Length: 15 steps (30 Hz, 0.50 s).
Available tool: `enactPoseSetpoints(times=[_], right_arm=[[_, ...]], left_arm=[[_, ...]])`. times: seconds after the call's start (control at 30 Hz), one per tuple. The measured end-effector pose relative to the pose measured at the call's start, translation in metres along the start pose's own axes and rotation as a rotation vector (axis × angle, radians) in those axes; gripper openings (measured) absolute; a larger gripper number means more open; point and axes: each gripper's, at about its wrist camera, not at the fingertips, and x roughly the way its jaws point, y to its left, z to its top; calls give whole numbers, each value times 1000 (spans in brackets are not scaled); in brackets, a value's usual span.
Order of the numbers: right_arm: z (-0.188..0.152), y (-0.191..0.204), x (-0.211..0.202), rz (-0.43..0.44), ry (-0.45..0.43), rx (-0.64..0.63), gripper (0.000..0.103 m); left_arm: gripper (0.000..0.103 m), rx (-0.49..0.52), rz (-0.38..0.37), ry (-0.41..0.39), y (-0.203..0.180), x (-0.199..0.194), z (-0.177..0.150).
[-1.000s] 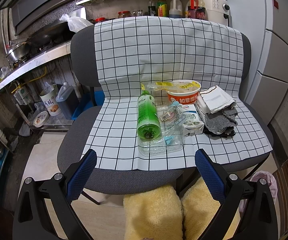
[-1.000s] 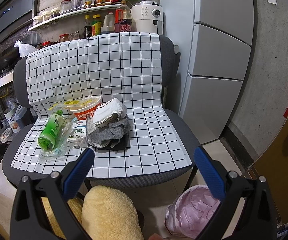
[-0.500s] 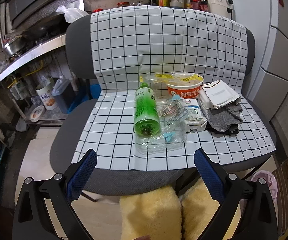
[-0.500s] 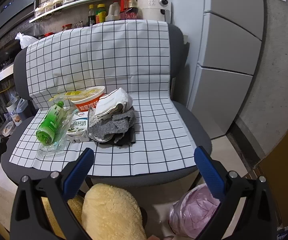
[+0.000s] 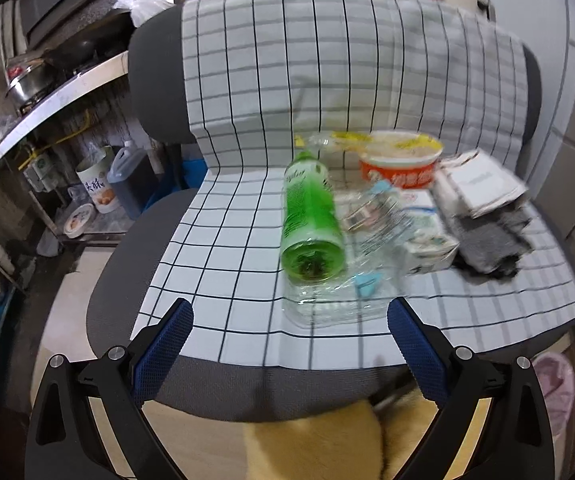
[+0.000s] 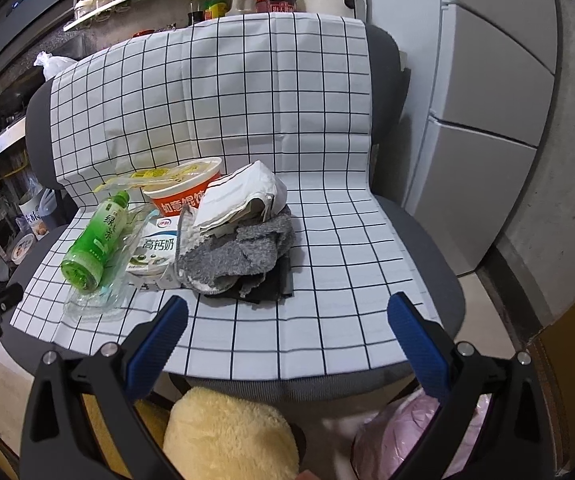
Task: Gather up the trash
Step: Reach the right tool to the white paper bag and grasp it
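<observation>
Trash lies on a chair seat under a white checked cloth [image 5: 223, 240] [image 6: 327, 272]. A green bottle [image 5: 309, 220] [image 6: 95, 240] lies on its side beside a clear plastic wrapper [image 5: 343, 296] [image 6: 95, 300], a milk carton [image 5: 427, 240] [image 6: 153, 252], an orange noodle cup [image 5: 401, 164] [image 6: 185, 190], folded white paper [image 5: 481, 184] [image 6: 239, 200] and a grey cloth [image 5: 491, 240] [image 6: 239, 256]. My left gripper [image 5: 289, 312] is open just before the bottle's base. My right gripper [image 6: 287, 308] is open near the seat's front edge, below the grey cloth.
A pink bin bag [image 6: 407, 440] [image 5: 553, 380] sits on the floor at the lower right. Yellow fuzzy slippers [image 6: 227, 432] [image 5: 311, 444] are under the chair's front. A fridge [image 6: 487, 100] stands right; a kitchen counter [image 5: 55, 96] and containers [image 5: 131, 184] are left.
Both grippers have moved forward toward the chair, so the trash looks larger. The left wrist view is blurred with motion. Both grippers stay open.
</observation>
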Motion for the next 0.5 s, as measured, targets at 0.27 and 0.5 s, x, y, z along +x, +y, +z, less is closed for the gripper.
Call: enactPoseSetpoints(times=[0.27, 0.5], right_arm=[[4, 13, 31, 103, -4, -15, 97], [9, 27, 43, 119, -73, -56, 97]], left_arm=[[96, 2, 30, 53, 6, 30, 0], [96, 3, 21, 26, 9, 45, 0]])
